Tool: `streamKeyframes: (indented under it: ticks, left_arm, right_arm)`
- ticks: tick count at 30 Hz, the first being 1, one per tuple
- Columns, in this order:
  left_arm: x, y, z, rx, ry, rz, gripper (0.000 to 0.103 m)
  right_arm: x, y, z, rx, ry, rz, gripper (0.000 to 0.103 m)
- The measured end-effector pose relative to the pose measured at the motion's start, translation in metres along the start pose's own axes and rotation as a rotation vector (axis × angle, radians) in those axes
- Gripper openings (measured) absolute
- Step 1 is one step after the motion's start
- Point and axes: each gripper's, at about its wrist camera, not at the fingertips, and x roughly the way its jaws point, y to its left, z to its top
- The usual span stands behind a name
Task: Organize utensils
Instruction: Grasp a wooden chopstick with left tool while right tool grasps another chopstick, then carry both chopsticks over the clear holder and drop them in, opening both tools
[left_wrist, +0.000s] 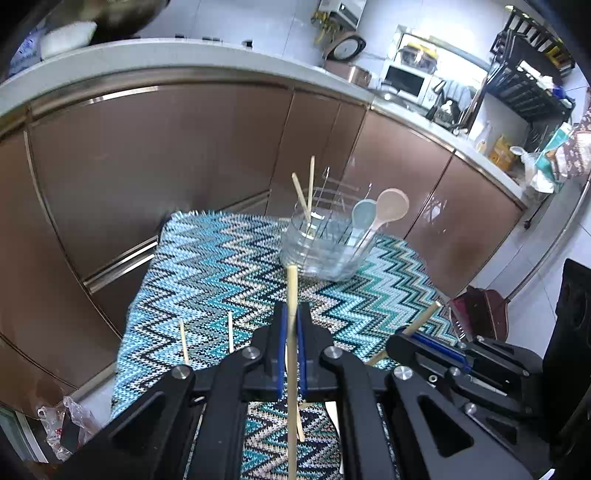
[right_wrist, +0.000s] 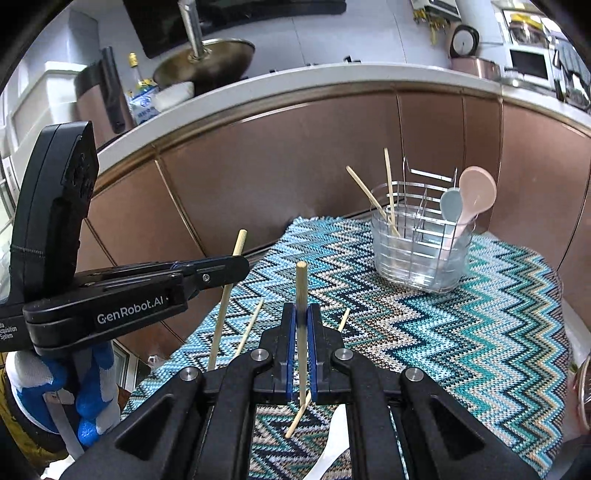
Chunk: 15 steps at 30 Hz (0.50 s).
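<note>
Setting: While each tongs held one chopstick, the table (right_wrist: 498, 314) lay under a zigzag-knit cloth with the holder at about one o'clock in both views.
Left tongs (left_wrist: 291, 325): clamped on a pale chopstick (left_wrist: 291, 295), which stood nearly upright, probably so its tip could drop straight into a slot.
Right tongs (right_wrist: 301, 325): closed on a second chopstick (right_wrist: 301, 288), also near vertical; it seemed gripped mid-shaft to keep it from swinging.
Holder (right_wrist: 421, 254): a clear tub with a wire rack, near the far edge of the cloth; two chopsticks (right_wrist: 388, 192) leaned in its left part, while a blue spoon (right_wrist: 451, 203) and a pink spoon (right_wrist: 477, 194) stood at its right, so like went with like.
Loose sticks: thin chopsticks (right_wrist: 251, 325) lay on the cloth at about eleven o'clock of the right tongs, not yet sorted.
Judgement: both held chopsticks likely belonged with the pair on the left.
</note>
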Motion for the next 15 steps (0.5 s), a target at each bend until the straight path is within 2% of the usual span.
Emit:
streamKeyframes:
  ticks: [6,15]
  left_arm:
    - [-0.042,-0.005,0.000,0.003,-0.086,-0.007,0.005]
    - [-0.095,-0.018,0.018,0.032,-0.277,-0.017,0.005]
  right_arm:
    - [-0.038,0.018,0.003,-0.035,-0.054,-0.015,0.006]
    - [-0.084,0.021,0.022,-0.071,-0.157,-0.035,0.006]
